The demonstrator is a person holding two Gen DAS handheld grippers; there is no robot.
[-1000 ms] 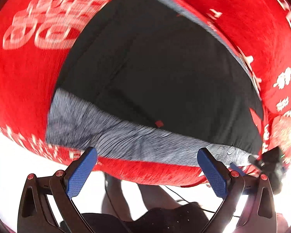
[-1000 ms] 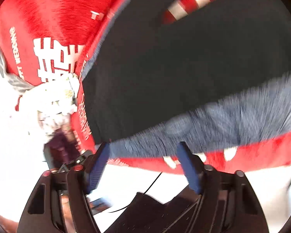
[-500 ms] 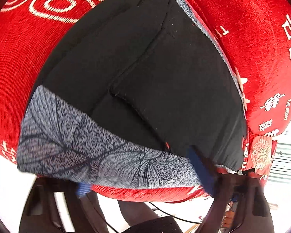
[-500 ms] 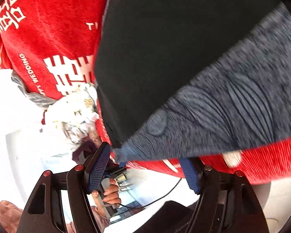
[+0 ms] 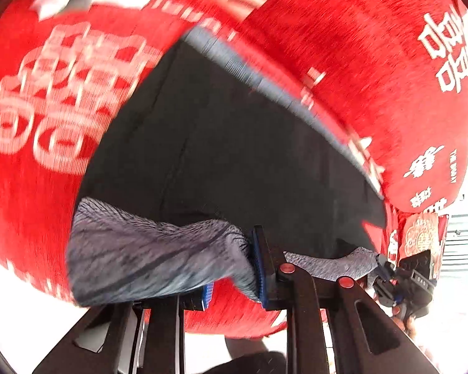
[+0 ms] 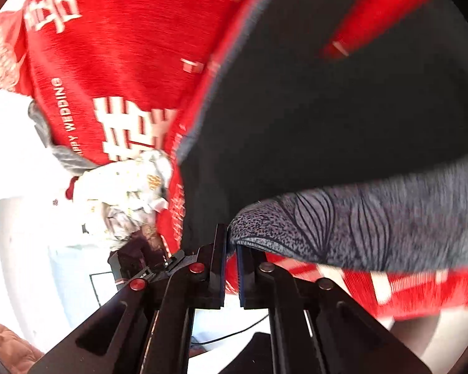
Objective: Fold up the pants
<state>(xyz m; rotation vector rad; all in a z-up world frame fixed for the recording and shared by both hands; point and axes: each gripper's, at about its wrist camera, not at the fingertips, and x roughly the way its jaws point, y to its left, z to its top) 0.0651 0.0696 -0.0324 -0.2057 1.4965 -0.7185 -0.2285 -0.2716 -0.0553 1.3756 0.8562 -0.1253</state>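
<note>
Black pants (image 5: 234, 155) lie flat on a red cloth, with a grey leaf-patterned waistband (image 5: 146, 258) along the near edge. My left gripper (image 5: 234, 271) is shut on the waistband, which bunches between its blue pads. In the right wrist view the pants (image 6: 312, 118) fill the upper right, and my right gripper (image 6: 231, 265) is shut on the left corner of the waistband (image 6: 358, 227). The right gripper also shows at the far right of the left wrist view (image 5: 387, 272), holding the other waistband corner.
The red cloth (image 5: 374, 78) with white characters covers the surface under the pants and drops off at the near edge (image 5: 234, 314). A white and gold crumpled bundle (image 6: 124, 187) lies beyond the cloth's left edge in the right wrist view.
Both grippers were open at the waistband edge; now both have closed on it. The waistband is bunched and lifted slightly off the red cloth.
</note>
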